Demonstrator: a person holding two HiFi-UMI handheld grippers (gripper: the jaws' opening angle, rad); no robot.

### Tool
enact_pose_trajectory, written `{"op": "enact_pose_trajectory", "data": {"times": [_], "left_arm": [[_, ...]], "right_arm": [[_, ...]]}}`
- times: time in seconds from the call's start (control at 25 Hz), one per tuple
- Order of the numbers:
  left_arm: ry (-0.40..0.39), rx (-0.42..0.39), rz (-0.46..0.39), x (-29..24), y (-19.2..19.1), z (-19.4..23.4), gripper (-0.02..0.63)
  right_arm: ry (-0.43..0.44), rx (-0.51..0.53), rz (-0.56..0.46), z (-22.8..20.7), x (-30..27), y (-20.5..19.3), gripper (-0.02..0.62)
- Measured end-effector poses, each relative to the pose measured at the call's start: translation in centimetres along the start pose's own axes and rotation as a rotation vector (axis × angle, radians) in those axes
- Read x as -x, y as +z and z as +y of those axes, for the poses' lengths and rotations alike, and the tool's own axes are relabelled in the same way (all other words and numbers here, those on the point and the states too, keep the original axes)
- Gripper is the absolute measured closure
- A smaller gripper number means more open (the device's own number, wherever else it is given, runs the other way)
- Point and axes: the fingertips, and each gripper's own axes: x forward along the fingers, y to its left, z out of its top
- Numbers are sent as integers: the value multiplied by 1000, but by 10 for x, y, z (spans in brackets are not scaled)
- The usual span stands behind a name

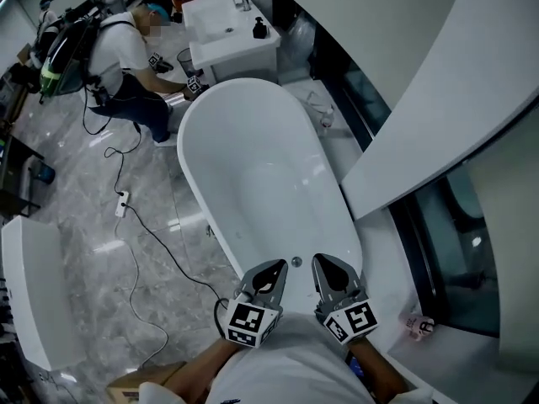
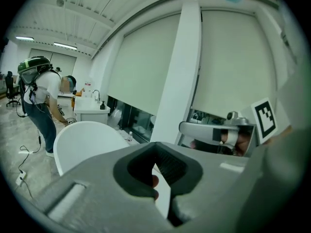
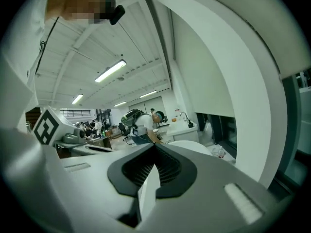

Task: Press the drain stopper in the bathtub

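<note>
Only dimly, drain stopper (image 1: pixel 296 262) shows in bathtub (image 1: pixel 253 167); left tool (image 1: pixel 271 273), right tool (image 1: pixel 331 269) both pressed together.

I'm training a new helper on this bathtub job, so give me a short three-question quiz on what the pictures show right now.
1. True or false: the left gripper is pressing on the drain stopper.
2. What stands just beyond the far end of the bathtub? A) a sink B) a ladder C) a bicycle
3. Are the jaws of the right gripper apart or together?
Key: 1 false, it is held clear of the stopper. 2 A. 3 together, with nothing between them.
</note>
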Motion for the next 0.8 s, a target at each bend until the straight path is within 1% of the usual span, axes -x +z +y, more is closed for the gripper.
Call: {"op": "enact_pose_trajectory", "data": {"times": [0.16,0.36,0.56,0.68,0.8], "left_arm": [[-8,-1,-39,14,22,-16,601],[-15,-58,-101,23,45,-31,601],[-23,-73,-121,25,55,-42,601],[-29,-90,-130,21,59,-47,601],[-34,-113,-158,18,65,-45,601]], "right_arm": [[25,15,-37,21,19,23,601],[23,51,-85,25,30,40,600],[14,118,-117,28,29,50,600],[4,134,-125,29,27,53,601],[-11,145,-117,33,26,49,601]]}}
